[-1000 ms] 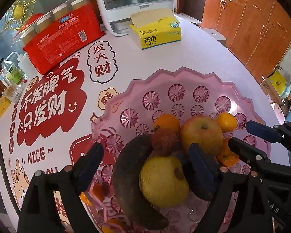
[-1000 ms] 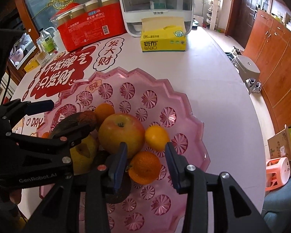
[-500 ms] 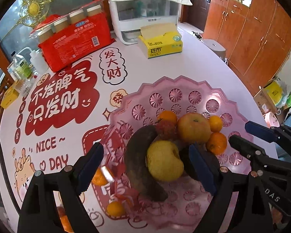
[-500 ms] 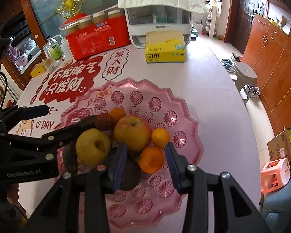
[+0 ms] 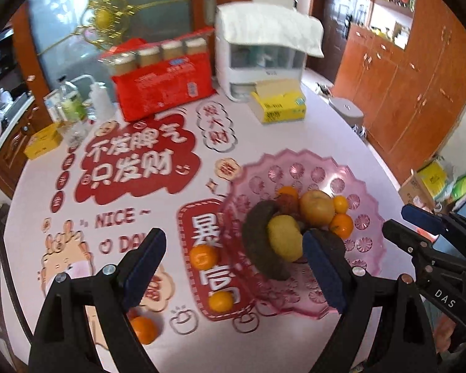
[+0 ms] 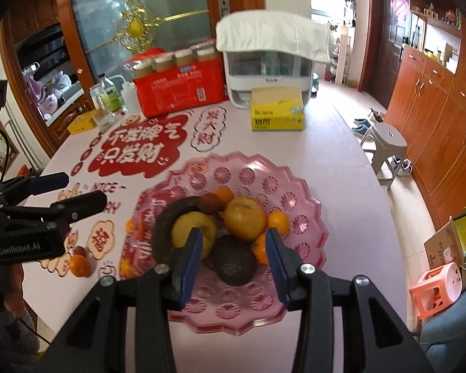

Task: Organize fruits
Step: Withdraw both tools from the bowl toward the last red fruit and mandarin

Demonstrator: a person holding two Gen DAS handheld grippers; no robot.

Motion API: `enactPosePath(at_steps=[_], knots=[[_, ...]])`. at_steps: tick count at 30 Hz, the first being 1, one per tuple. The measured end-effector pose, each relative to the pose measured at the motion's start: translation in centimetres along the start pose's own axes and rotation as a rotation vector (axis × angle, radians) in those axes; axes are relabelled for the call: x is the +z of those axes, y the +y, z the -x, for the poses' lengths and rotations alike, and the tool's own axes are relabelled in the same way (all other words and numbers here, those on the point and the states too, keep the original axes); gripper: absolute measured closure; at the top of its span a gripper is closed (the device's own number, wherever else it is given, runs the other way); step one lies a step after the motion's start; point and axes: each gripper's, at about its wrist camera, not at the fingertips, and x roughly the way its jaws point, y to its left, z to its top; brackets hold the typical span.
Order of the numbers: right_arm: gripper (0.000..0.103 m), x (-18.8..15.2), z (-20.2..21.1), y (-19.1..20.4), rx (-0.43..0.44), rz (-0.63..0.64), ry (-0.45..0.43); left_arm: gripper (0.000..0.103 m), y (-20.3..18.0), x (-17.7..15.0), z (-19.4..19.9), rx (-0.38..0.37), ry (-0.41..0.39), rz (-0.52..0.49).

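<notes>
While most fruit sits piled in the pink dish [image 5: 369, 186], three tangerines lie loose on the bench [image 5: 295, 130]; the nearest one [image 5: 203, 257], at ten o'clock of the dish, lies between the empty, wide-open left tongs [image 5: 233, 264]. Right tongs [image 6: 233, 258] are empty, narrowly parted.

Upper centre: white appliance [image 6: 268, 84] draped with a white cloth [image 6: 271, 39], yellow tissue box [image 6: 277, 113] just in front. Red drinks pack [image 6: 178, 85] to its left; pink stool [image 6: 436, 286] lower right on the floor.
</notes>
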Motion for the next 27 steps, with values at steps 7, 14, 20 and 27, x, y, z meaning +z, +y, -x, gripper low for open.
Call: enactPosePath(at_steps=[7, 14, 20, 27], knots=[[0.055, 0.2, 3.0, 3.9, 0.005, 0.006, -0.067, 0.011, 5.3, -0.7, 5.3, 0.024, -0.085, 0.030], [0.051, -0.1, 3.6, 9.4, 0.020, 0.024, -0.075, 0.010, 10.0, -1.8, 7.5, 0.038, -0.096, 0.016], [0.051, -0.8, 2.3, 13.9, 0.035, 0.040, -0.040, 0.010, 13.6, -3.3, 6.8, 0.047, -0.054, -0.013], [0.051, -2.6, -0.8, 18.0, 0.052, 0.039, 0.036, 0.010, 16.8, -5.8, 3.7, 0.005, 0.023, -0.067]])
